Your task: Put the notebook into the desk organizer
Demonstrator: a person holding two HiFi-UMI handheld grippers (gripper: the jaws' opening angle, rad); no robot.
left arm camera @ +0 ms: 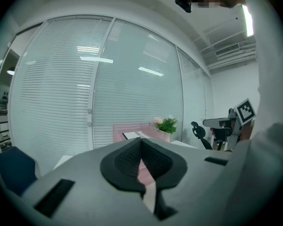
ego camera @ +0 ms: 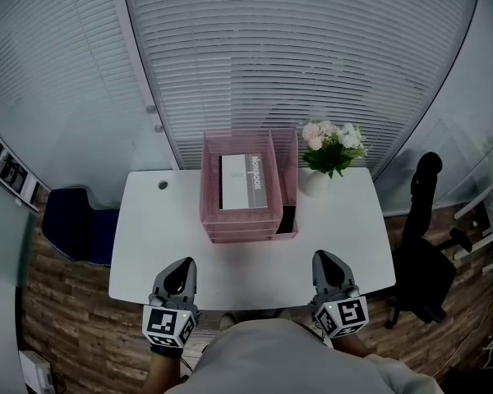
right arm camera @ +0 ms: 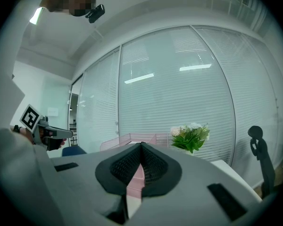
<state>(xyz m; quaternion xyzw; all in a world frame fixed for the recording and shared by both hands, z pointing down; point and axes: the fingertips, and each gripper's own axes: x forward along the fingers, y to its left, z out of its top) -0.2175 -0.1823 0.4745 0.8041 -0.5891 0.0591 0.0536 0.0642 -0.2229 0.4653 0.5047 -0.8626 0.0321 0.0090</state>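
Note:
A pink mesh desk organizer (ego camera: 212,189) stands at the back middle of the white desk (ego camera: 148,245). The grey and white notebook (ego camera: 241,181) lies flat in its top tray. The organizer (left arm camera: 119,130) also shows in the left gripper view and, as the organizer (right arm camera: 132,138), in the right gripper view. My left gripper (ego camera: 178,276) hovers over the desk's front edge at the left, shut and empty. My right gripper (ego camera: 328,269) hovers at the front right, also shut with nothing held. Both are well short of the organizer.
A white vase of pink and white flowers (ego camera: 331,148) stands right of the organizer. A black office chair (ego camera: 423,261) sits right of the desk, a dark blue seat (ego camera: 74,220) to its left. Glass walls with blinds rise behind. A round cable hole (ego camera: 163,185) marks the desk's back left.

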